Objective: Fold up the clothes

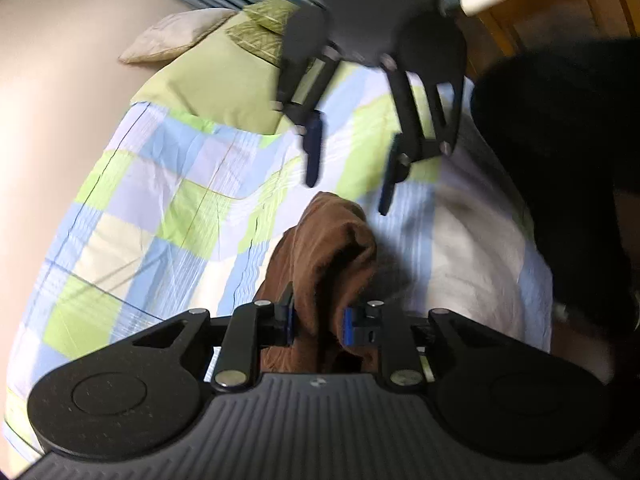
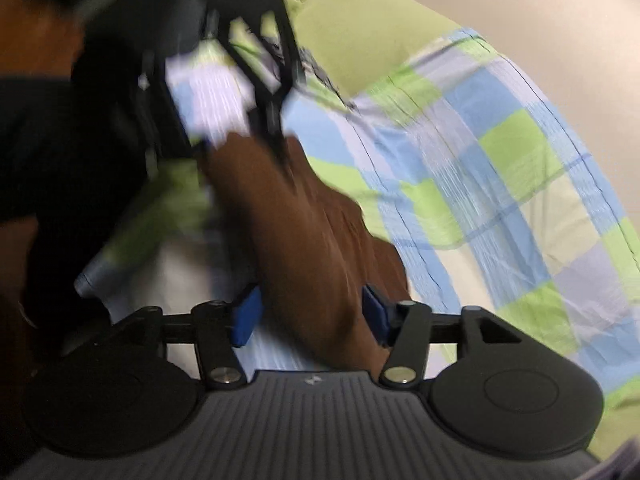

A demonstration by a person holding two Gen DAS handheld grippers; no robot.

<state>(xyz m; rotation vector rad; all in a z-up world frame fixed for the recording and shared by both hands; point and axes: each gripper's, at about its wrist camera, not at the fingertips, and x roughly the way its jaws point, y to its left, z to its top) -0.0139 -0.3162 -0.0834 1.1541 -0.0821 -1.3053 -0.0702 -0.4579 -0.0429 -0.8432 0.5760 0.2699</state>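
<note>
A brown garment [image 1: 328, 240] hangs bunched over the bed. My left gripper [image 1: 319, 322] is shut on its upper part, with the blue pads pressing the cloth from both sides. My right gripper [image 1: 348, 176] hovers beyond it, its jaws standing open and empty just above the cloth's far end. In the right wrist view the brown garment [image 2: 304, 232] runs from between my right gripper's [image 2: 311, 316] blue fingers [image 2: 246, 316] up to the blurred left gripper [image 2: 244, 140]. The left pad stands apart from the cloth; whether the right pad touches it I cannot tell.
A checked sheet [image 1: 160, 200] in green, blue and white covers the bed [image 2: 500, 160]. A green pillow [image 1: 224, 72] and a beige cushion corner [image 1: 172, 36] lie at its far end. A person's dark sleeve [image 1: 560, 160] fills the right side. Wooden furniture [image 1: 560, 8] stands behind.
</note>
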